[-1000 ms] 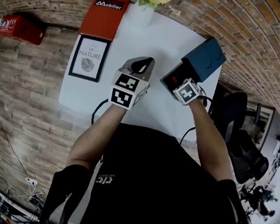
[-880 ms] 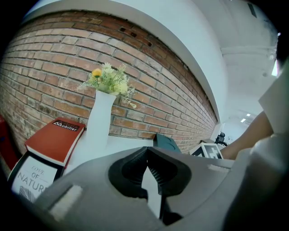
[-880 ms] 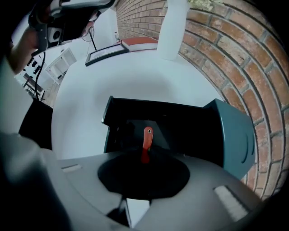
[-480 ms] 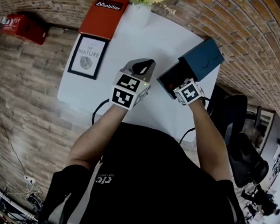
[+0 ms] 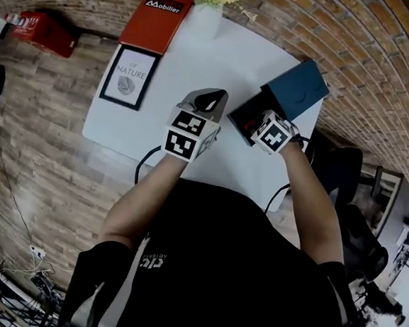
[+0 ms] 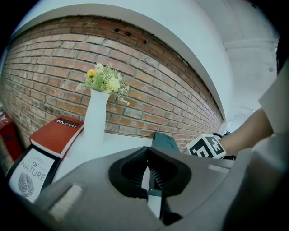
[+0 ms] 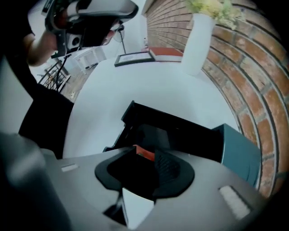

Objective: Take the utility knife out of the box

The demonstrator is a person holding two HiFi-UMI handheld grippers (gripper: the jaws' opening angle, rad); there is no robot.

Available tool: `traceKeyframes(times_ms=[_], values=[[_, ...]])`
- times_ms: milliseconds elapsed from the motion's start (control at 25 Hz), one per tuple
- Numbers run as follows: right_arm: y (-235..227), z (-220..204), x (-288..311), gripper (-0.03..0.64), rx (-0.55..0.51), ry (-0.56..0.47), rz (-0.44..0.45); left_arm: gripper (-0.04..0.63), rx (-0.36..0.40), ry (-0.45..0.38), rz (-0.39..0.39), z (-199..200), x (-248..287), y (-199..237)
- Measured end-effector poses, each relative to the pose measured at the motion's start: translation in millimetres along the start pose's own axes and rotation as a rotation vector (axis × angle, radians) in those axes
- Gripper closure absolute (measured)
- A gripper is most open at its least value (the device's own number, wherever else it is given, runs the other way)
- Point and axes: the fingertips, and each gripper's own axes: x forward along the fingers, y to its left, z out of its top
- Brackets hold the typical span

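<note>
Our right gripper (image 7: pixel 143 165), jaws opening, points into the dark open box (image 7: pixel 189 135), the red-orange utility knife (image 7: pixel 145 153) between them; our left gripper (image 6: pixel 147 173) is closed, empty.

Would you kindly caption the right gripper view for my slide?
Right gripper, jaws opening, red object between them, above the open box.

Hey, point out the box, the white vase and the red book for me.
box (image 5: pixel 300 86), head view, on its raised teal lid.
white vase (image 6: pixel 96 118), left gripper view, on the middle of its body.
red book (image 5: pixel 154 21), head view, on the middle of its cover.
</note>
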Motion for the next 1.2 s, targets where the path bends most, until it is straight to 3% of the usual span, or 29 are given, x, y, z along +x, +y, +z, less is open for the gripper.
traceKeyframes(times_ms=[120,320,560,800,1040,1200], values=[[5.0,-6.3,6.9,0.487,-0.149,0.044,0.044,0.588,-0.009,-0.004,0.022,-0.5,-2.0,5.3],[7.5,-21.4,16.8,0.465,-0.280,0.128,0.073,0.588,-0.026,-0.007,0.049,-1.6,-3.2,13.8],[3.4,-15.4,19.4,0.468,-0.339,0.122,0.055,0.588,-0.035,0.001,0.050,-2.9,-0.2,14.4],[0.7,-12.9,14.3,0.468,-0.276,0.110,0.065,0.588,-0.036,0.010,0.043,-5.6,1.1,14.0],[-0.9,-13.9,19.5,0.434,-0.396,0.144,0.059,0.588,-0.045,0.012,0.048,-5.8,-2.3,19.3],[-0.2,-16.8,22.6,0.428,-0.418,0.157,0.070,0.588,-0.053,0.010,0.055,-7.4,-5.0,25.4]])
